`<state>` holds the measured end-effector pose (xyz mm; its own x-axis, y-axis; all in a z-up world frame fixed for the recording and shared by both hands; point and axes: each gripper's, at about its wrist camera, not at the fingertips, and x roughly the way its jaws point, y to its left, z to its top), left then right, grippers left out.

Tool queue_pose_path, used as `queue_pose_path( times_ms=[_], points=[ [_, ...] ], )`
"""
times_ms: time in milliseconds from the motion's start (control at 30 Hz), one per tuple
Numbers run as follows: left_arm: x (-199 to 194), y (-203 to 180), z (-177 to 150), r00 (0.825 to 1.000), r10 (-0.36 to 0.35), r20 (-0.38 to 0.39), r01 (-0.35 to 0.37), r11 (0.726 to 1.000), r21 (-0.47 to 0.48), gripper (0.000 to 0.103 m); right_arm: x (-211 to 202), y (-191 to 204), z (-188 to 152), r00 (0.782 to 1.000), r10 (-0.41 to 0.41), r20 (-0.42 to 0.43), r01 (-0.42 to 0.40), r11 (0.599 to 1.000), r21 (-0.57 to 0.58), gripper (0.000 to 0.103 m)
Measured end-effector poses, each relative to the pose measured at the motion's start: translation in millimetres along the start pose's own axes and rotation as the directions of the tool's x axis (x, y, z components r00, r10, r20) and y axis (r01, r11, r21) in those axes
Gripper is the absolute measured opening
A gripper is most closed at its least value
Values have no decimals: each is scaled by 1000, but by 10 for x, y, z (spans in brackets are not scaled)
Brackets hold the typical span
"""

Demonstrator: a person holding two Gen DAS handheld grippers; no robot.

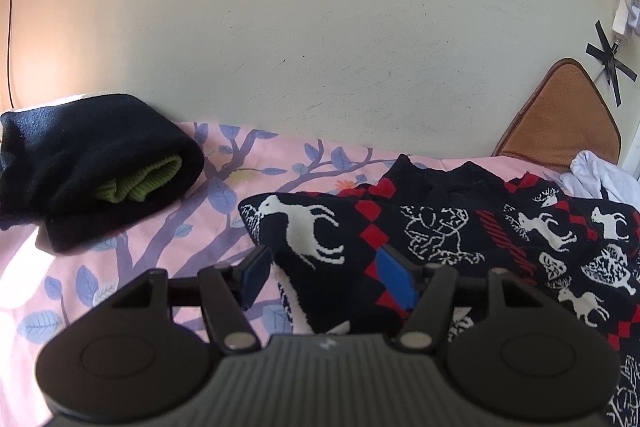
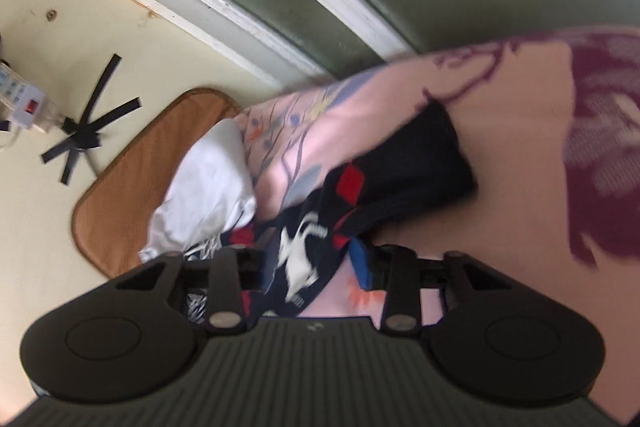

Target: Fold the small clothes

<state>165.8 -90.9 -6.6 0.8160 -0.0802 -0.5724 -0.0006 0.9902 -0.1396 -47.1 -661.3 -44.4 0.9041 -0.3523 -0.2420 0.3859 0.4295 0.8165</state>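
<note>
A dark knitted sweater (image 1: 460, 235) with white deer and red diamonds lies on the pink floral bedsheet (image 1: 168, 247). My left gripper (image 1: 324, 275) is open, its blue pads either side of the sweater's left folded edge. In the right wrist view, my right gripper (image 2: 308, 267) is open around a sleeve of the same sweater (image 2: 304, 251), whose black cuff (image 2: 424, 163) points up and right. This view is blurred.
A folded black garment with a green one inside (image 1: 92, 167) lies at the left on the bed. A white cloth (image 2: 208, 187) and a brown mat (image 2: 132, 179) lean by the wall. A power strip (image 2: 24, 99) hangs taped to the wall.
</note>
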Motion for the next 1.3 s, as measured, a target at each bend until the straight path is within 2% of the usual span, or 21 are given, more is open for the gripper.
queue_pose_path(
  times_ms=[33,67,100,167,267,333,400,467,567,667,767,900,967,1000,1033,1167,1233,1300],
  points=[
    [-5,15,4,1000,-2,2,2,1000,-8,60,95,46,71,1000,-13,-16,13,1000,-21,8],
    [-9,26,8,1000,-2,3,2,1000,-13,60,125,113,133,1000,-11,-16,10,1000,-18,8],
    [-10,39,13,1000,-1,4,1,1000,-17,60,94,222,204,1000,21,5,-21,1000,-17,8],
    [-13,48,23,1000,-4,6,4,1000,-23,60,-48,602,396,990,111,82,-103,990,-100,8],
    [-42,47,36,1000,-6,16,6,1000,-20,60,-400,1296,648,946,254,201,-199,945,-261,8],
    [-76,47,47,1000,-6,28,6,1000,-21,60,-575,1724,718,914,336,228,-247,905,-346,8],
    [-113,74,64,999,-11,40,12,999,-32,60,-651,2095,659,894,398,206,-284,859,-427,8],
    [-142,138,85,999,-22,49,25,998,-62,61,-632,2431,468,888,440,134,-319,800,-509,8],
    [-167,294,114,997,-44,58,51,990,-134,61,-504,2855,-8,883,469,-12,-378,696,-611,9],
    [-171,466,130,997,-47,64,60,976,-209,61,-325,3195,-605,859,478,-183,-470,595,-652,9],
    [-184,610,152,997,-33,71,51,964,-262,61,-142,3488,-1284,812,468,-350,-570,504,-649,9],
    [-189,761,169,997,-26,75,48,948,-316,61,62,3632,-2163,711,439,-549,-702,412,-581,9],
    [-178,784,172,997,-32,70,54,943,-328,61,160,3548,-2529,667,419,-616,-745,397,-536,9],
    [-173,784,173,997,-38,68,59,942,-331,61,227,3476,-2677,655,403,-640,-754,402,-519,9],
    [-163,780,172,997,-45,66,65,942,-329,61,305,3392,-2806,651,379,-658,-755,413,-509,9],
    [-114,674,155,997,-61,47,72,953,-296,61,608,3060,-3105,668,237,-705,-715,467,-520,9],
    [-102,606,140,997,-69,43,78,960,-268,61,655,2889,-3048,652,218,-726,-712,504,-489,9],
    [-86,539,126,996,-77,37,83,967,-240,61,685,2794,-2931,653,222,-725,-700,542,-465,9]
  ],
)
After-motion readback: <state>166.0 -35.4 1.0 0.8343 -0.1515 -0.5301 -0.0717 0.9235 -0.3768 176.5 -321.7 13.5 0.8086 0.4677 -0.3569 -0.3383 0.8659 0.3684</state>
